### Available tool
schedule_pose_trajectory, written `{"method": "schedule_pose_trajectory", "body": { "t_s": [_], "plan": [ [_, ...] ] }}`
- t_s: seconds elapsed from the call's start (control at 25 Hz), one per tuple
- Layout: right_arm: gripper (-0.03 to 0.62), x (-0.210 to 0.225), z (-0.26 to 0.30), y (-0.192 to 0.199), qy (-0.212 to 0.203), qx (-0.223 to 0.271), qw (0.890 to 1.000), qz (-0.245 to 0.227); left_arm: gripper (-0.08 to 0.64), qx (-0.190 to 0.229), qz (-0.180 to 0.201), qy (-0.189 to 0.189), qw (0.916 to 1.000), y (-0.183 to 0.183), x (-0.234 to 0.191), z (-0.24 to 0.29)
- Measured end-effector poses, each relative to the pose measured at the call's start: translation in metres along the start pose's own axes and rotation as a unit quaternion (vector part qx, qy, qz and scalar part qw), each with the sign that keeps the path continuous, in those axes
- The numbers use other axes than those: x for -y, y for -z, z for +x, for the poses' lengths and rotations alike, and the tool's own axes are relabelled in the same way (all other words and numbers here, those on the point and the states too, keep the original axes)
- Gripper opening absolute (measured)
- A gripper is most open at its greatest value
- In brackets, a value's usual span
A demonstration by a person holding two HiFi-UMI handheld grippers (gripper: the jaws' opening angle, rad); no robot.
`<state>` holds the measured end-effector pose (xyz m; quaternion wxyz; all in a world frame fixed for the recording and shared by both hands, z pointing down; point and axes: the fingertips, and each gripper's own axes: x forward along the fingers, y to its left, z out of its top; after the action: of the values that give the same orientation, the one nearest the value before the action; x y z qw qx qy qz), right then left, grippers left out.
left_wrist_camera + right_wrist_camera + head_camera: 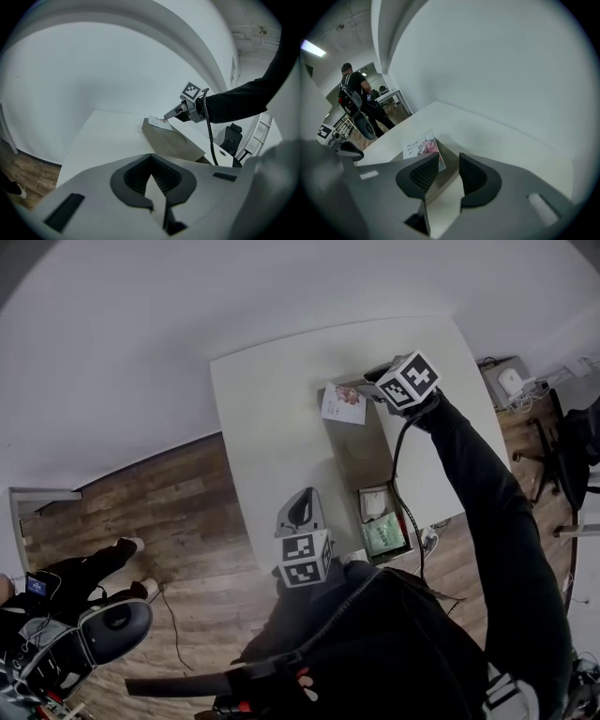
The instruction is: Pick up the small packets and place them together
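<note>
My right gripper (447,158) reaches out over the far end of the bench (272,418), pointing steeply down. Its jaws stand apart, with nothing pressed between the pads. The pink-and-white packet (419,146) lies just ahead of it, resting on the far rim of the grey box (364,454). From the right gripper view, the packet sits just beyond the tip of the jaw on that view's left. One corner of it disappears behind that tip, and I cannot tell whether the two touch. Through the gap between the jaws I see only the box wall and bare bench.

At the near end of the same box lie a pale packet (375,502) and a green packet (382,535), side by side and well apart from the pink one.

My left gripper (150,159) hangs over the near edge of the bench, beside the box, with its jaw tips together and nothing in them.
</note>
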<state>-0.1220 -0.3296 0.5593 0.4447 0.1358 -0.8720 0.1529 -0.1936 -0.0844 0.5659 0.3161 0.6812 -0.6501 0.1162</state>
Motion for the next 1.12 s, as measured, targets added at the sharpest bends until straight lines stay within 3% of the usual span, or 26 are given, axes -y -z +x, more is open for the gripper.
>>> {"method": "schedule_pose_trajectory", "body": {
  "t_s": [0.28, 0.56, 0.76, 0.88, 1.12],
  "plan": [
    [0.166, 0.003, -0.008, -0.007, 0.015, 0.017, 1.000, -0.005, -0.002, 0.003, -0.001, 0.001, 1.0000, -0.003, -0.001, -0.002],
    [0.167, -0.018, -0.063, -0.011, 0.031, 0.055, 0.997, -0.049, -0.002, 0.006, 0.003, 0.007, 1.0000, -0.002, 0.005, -0.009],
    [0.167, -0.094, -0.110, 0.020, -0.028, 0.058, 0.990, -0.124, -0.002, 0.012, 0.008, 0.012, 0.9998, 0.002, 0.014, -0.018],
    [0.167, -0.144, -0.125, 0.060, -0.078, 0.040, 0.986, -0.141, -0.002, 0.013, 0.010, 0.014, 0.9998, 0.008, 0.022, -0.026],
    [0.167, -0.211, -0.113, 0.153, -0.166, -0.059, 0.973, -0.149, -0.002, 0.014, 0.016, 0.019, 0.9996, 0.024, 0.039, -0.043]
  ]
}}
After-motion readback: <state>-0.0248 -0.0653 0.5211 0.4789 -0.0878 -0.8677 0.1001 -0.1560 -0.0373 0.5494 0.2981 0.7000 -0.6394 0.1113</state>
